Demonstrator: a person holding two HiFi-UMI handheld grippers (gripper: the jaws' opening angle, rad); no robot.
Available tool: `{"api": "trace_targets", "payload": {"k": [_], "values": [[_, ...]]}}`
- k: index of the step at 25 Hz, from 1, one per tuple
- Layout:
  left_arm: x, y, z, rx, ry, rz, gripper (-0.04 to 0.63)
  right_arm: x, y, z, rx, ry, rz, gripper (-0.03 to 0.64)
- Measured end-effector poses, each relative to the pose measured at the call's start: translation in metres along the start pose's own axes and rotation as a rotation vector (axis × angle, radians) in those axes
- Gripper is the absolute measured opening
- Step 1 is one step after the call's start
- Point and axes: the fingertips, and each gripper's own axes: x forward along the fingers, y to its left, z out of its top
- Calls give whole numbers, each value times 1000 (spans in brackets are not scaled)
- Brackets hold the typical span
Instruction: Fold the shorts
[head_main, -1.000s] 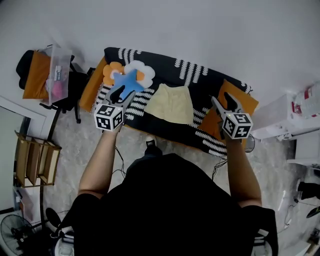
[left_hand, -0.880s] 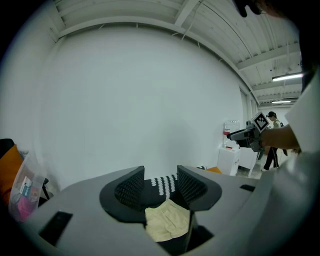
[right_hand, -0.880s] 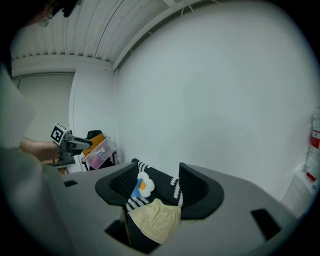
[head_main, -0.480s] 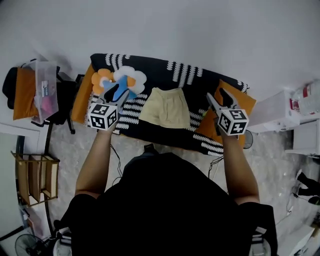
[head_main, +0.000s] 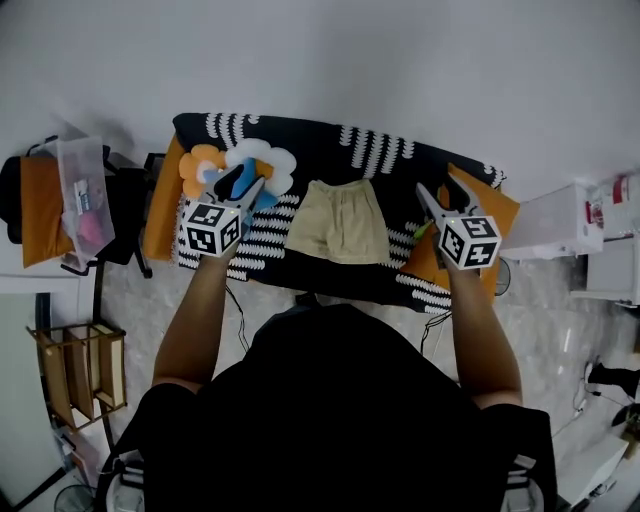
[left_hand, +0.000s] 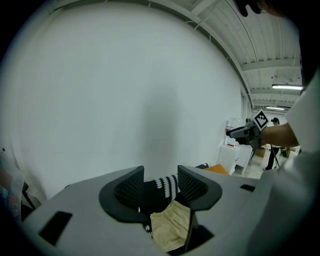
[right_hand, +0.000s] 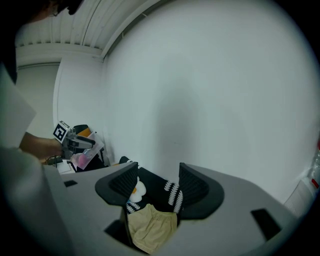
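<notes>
Hovering to either side of the shorts (head_main: 338, 222), the left gripper (head_main: 243, 183) and right gripper (head_main: 442, 190) both have their jaws apart with nothing between them. The shorts lie flat and unfolded on the patterned cloth (head_main: 330, 150), so folding looks not yet begun. Next, each gripper probably needs to come down and pinch an edge.

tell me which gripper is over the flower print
The left gripper, above the white and orange flower print; the right gripper is above a plain orange patch.
</notes>
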Motion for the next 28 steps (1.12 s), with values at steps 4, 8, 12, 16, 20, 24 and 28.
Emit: {"api": "trace_targets", "payload": {"k": [4,8,12,16,20,24,28], "values": [[18,30,-2,-4,12,-21,229,35,10,6,-9,21,-1,267],[28,63,-5,-13,20,-27,230,70,25,12,-31,39,12,267],[34,91,-12,-26,31,-25,230,100,39,12,-71,69,39,267],[36,116,-22,-41,43,-15,230,126,48,12,-117,100,67,267],[37,126,-36,-67,58,-1,232,147,51,4,-160,147,103,267],[37,131,-48,-84,79,18,232,167,47,-3,-208,187,151,265],[35,133,-58,-97,93,60,233,188,41,-14,-272,217,210,264]]}}
